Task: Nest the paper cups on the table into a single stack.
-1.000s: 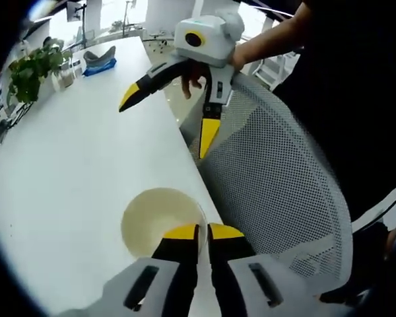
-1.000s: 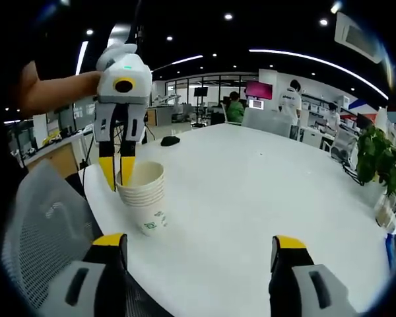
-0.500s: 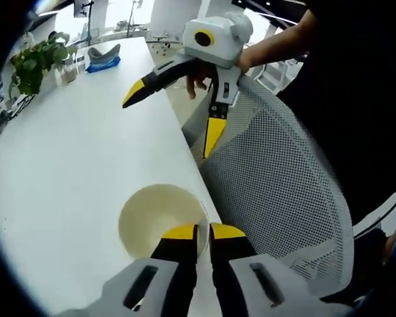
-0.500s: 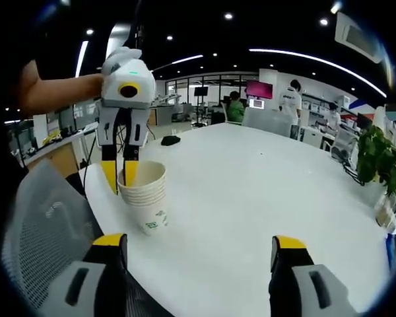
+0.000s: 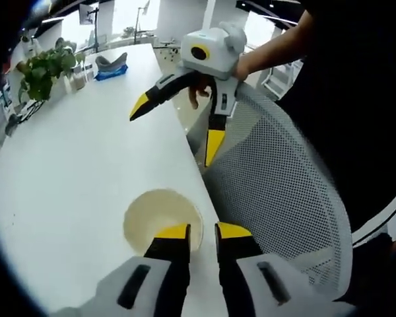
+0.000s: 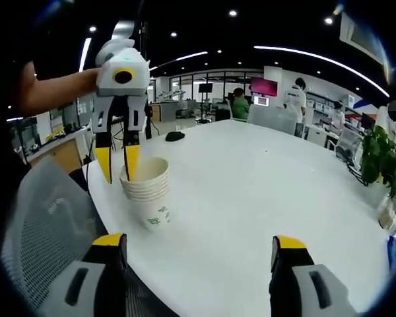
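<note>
A stack of several nested paper cups (image 6: pixel 147 195) stands near the white table's (image 6: pixel 251 191) edge, and from above I look into its open mouth (image 5: pixel 160 214). My left gripper (image 5: pixel 203 232) hangs over the stack's rim. Its jaws are slightly apart, one fingertip (image 6: pixel 132 162) inside the top cup and the other outside. They straddle the rim of the stack, as the left gripper (image 6: pixel 117 168) shows from the side. My right gripper (image 6: pixel 199 243) is wide open with nothing between its jaws. It is held off the table edge, a little away from the stack (image 5: pixel 174 132).
A grey mesh chair (image 5: pixel 284 185) stands against the table edge beside the stack, also as the chair (image 6: pixel 39 218). A potted plant (image 5: pixel 43 69) and a blue item (image 5: pixel 111 66) sit at the far end. A small dark object (image 6: pixel 175 137) lies mid-table. People sit at desks (image 6: pixel 237 105) behind.
My left gripper's jaws, pinched on the top cup's rim before, have parted a little. The right gripper stays wide open, about where it was.
</note>
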A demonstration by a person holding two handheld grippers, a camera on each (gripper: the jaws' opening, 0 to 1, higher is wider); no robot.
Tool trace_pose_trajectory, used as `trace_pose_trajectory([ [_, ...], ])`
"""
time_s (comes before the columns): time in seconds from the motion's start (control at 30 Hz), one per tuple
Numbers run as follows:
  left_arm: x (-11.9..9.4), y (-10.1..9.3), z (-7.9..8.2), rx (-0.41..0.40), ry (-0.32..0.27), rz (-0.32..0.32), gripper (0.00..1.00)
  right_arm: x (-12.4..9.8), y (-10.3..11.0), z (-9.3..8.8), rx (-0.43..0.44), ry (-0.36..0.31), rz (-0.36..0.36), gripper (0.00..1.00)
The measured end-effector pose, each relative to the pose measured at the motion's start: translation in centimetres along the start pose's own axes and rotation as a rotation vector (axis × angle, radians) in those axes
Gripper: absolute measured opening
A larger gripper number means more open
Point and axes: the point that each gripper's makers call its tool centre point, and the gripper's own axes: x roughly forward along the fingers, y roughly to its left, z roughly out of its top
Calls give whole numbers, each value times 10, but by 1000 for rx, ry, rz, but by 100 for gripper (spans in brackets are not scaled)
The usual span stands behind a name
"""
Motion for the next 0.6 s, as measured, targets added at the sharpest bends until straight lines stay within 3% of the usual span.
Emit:
trace_pose_trajectory([
  [0.2,-21,7,12,-39,-120,96,23,4,13,-10,-21,66,78,91],
  [0.3,-29,10,12,-45,-153,135,28,6,19,-11,-39,76,111,91],
  [0.6,-48,20,-8,-111,-203,269,35,14,25,-6,-76,93,173,90],
])
